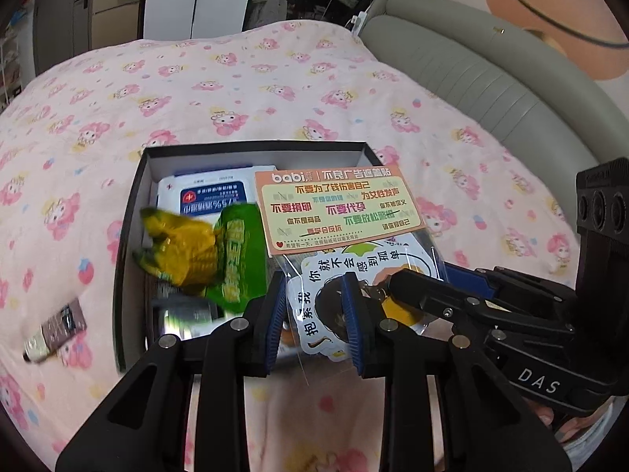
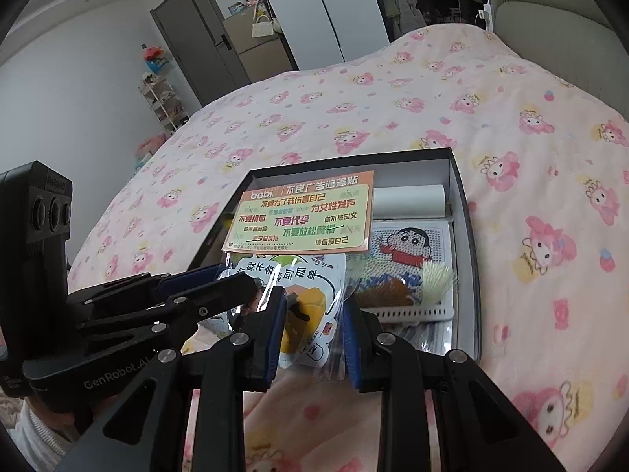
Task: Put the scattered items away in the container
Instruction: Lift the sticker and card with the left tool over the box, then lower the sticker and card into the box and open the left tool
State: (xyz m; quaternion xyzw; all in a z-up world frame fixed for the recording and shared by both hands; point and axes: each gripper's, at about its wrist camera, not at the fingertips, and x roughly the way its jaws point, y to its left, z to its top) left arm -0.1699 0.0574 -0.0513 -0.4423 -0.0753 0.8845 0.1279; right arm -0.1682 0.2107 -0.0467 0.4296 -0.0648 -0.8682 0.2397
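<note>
A clear plastic sleeve of stickers topped with an orange printed header card [image 1: 338,208] lies over the near part of an open black cardboard box with a white inside [image 1: 251,148], which sits on a bed covered by a pink cartoon-print blanket [image 1: 236,90]. The sleeve's long axis runs from the viewer away toward the box's far wall, header card at the far end, the clear sticker end hanging out over the near rim. The left gripper [image 1: 316,322] has its blue-padded fingers standing a little apart around the near end of the sleeve; whether the pads press on it I cannot tell. The right gripper [image 2: 314,324] reaches the same end from the other side, its fingers likewise a little apart with the sleeve between them, grip uncertain. Inside the box lie a white wipes pack with a blue label [image 1: 212,192], a green and yellow snack bag [image 1: 204,251], a white paper roll [image 2: 409,198] and a cartoon bead-art board [image 2: 409,251]. A small brown tube [image 1: 55,330] lies on the blanket left of the box.
</note>
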